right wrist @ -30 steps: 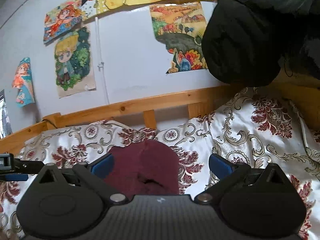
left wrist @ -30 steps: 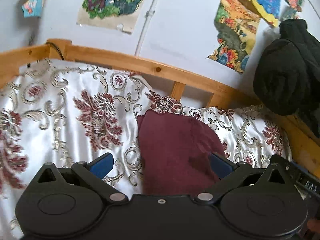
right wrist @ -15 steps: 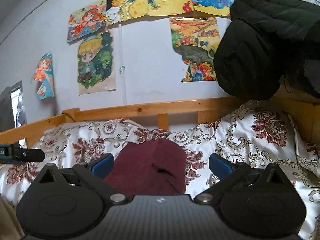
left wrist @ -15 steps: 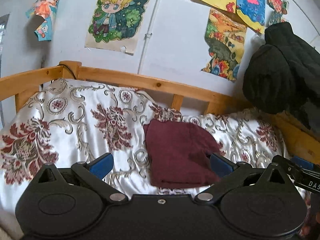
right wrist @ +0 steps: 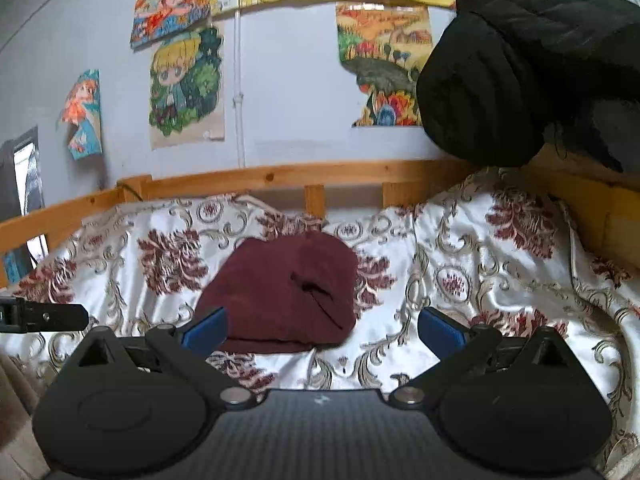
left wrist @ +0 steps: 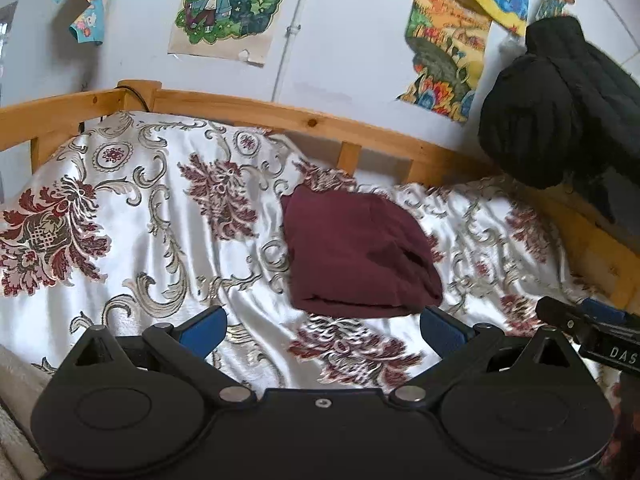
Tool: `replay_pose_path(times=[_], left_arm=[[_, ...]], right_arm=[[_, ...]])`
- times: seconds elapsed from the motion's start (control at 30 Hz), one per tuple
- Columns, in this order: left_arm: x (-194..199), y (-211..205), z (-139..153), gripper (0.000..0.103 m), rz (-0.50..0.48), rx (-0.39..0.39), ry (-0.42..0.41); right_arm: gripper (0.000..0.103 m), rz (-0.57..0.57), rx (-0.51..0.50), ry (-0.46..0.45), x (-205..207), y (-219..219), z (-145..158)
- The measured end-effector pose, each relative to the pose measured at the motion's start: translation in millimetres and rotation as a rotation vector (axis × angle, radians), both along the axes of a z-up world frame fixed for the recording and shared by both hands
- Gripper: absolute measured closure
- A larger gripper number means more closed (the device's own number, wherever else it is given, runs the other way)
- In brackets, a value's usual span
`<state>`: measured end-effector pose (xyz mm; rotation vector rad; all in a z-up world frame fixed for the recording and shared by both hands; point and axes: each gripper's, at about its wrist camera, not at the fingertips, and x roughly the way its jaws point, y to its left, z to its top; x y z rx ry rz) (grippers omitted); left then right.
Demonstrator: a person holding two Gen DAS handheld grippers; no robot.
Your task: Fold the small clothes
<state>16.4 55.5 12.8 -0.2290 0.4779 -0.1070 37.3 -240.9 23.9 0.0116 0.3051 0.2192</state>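
A folded dark red garment (left wrist: pixel 356 256) lies flat on the white bedspread with red floral print (left wrist: pixel 132 220). It also shows in the right wrist view (right wrist: pixel 284 296). My left gripper (left wrist: pixel 322 332) is open and empty, a short way in front of the garment's near edge. My right gripper (right wrist: pixel 322 330) is open and empty, its left blue fingertip (right wrist: pixel 206 328) over the garment's near left corner, apart from it. The right gripper's tip shows at the right edge of the left wrist view (left wrist: pixel 592 332). The left gripper's tip shows at the left edge of the right wrist view (right wrist: pixel 44 316).
A wooden bed rail (left wrist: pixel 280 116) runs along the far side and right side (right wrist: pixel 592 204). A black padded jacket (left wrist: pixel 560 104) hangs over the right corner. Cartoon posters (left wrist: pixel 228 4) cover the wall. A black cable (left wrist: pixel 134 96) hangs at the rail's left post.
Both grippers have drawn back from the red garment, which now lies farther off and whole in view. Both stay open.
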Motion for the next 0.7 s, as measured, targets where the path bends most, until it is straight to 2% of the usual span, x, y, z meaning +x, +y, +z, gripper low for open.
replay_pose_path(times=[0.37, 0.7], left_arm=[[10.3, -14.1, -9.4, 0.001, -0.022, 0.106, 0.051], [10.7, -12.2, -9.3, 0.001, -0.012, 0.101, 0.057]], right_arm=[[0.0, 0.012, -0.014, 0.065, 11.1, 7.4, -11.2], [0.0, 0.012, -0.02, 0.087, 14.3, 7.0, -13.4]])
